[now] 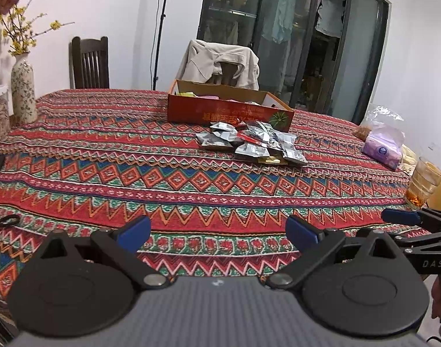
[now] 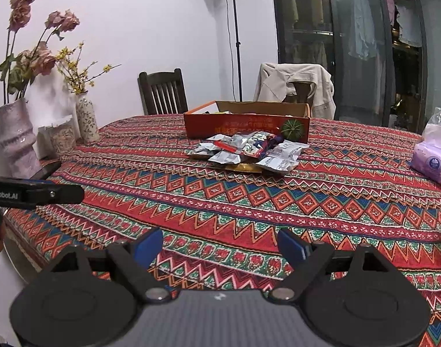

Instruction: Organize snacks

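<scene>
Snack packets (image 2: 246, 151), mostly silver foil with some red and white wrappers, lie in a loose overlapping heap on the patterned table (image 2: 249, 202), just in front of an open orange cardboard box (image 2: 246, 124) that already holds a few items; the same heap appears in the left wrist view (image 1: 249, 143). Both tools are well short of the pile. The left gripper (image 1: 217, 231) has its blue pads spread wide with only tablecloth between them, and the right gripper (image 2: 220, 245) is likewise wide open and empty. The step in hand is judged to be the approach for a first pick, with sorting into the box not yet begun. A good grasp would likely take a packet from the near edge or top of the heap, by a crimped end, so that neighbours are not dragged along; thin foil may slip or buckle if pinched flat against the cloth. At the table's right stand a tissue pack (image 2: 431, 164) and a glass cup (image 1: 424, 183), best kept clear of the right hand's sweep. Vases (image 2: 15, 138) occupy the far left.
</scene>
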The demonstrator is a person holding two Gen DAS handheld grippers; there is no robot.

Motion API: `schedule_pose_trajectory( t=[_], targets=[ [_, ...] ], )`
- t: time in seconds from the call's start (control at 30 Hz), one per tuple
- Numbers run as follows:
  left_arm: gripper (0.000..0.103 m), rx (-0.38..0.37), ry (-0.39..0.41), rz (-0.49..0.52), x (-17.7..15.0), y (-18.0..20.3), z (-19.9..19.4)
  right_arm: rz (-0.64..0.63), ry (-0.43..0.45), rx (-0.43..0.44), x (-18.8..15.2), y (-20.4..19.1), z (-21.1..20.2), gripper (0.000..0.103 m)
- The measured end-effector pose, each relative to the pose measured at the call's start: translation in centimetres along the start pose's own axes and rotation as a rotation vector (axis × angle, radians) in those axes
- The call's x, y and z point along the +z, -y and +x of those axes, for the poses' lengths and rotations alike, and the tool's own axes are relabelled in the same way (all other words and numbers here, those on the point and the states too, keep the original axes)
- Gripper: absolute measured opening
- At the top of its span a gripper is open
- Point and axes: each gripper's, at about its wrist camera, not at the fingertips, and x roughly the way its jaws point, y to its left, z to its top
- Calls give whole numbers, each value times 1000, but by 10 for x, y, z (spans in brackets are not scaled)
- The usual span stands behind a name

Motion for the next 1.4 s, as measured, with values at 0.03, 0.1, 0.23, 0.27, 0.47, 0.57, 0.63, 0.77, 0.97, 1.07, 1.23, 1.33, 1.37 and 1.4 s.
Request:
schedule_pose_trajectory(
  t=[0.03,0.1,0.23,0.27,0.47,0.57,0.63,0.77,0.97,1.07,1.23,1.33,1.37,1.4],
  targets=[
    [101,-1,-6,1,1,1,3,5,-1,0,1,1,1,86],
    [101,2,-13,2,4,2,10,10,-7,1,2,4,7,86],
    [101,8,-39,-21,13,-2,34,23,-13,-7,5,12,20,86],
    [100,10,-46,-27,17,-3,41,28,-17,-10,6,15,24,86],
    [95,40,-48,10,49,-8,98,64,-45,-37,16,38,57,84],
    [95,46,-49,27,70,-10,141,97,-48,-68,26,56,78,82],
    [95,61,-69,48,81,-7,171,130,-52,-79,36,70,94,80],
    [93,86,-79,146,98,1,222,156,-58,-97,58,89,130,79],
    [90,70,-110,206,112,3,269,155,-102,-110,92,106,195,74],
    [90,70,-112,204,116,0,284,142,-124,-103,101,106,223,72],
    [80,54,-118,157,120,-8,297,116,-123,-139,107,100,248,72],
    [62,55,-96,171,118,-7,294,116,-120,-131,108,97,252,72],
    [52,66,-85,186,117,-5,291,124,-118,-121,108,98,252,73],
    [50,71,-77,204,117,-3,290,134,-114,-117,109,98,254,73]
  ],
)
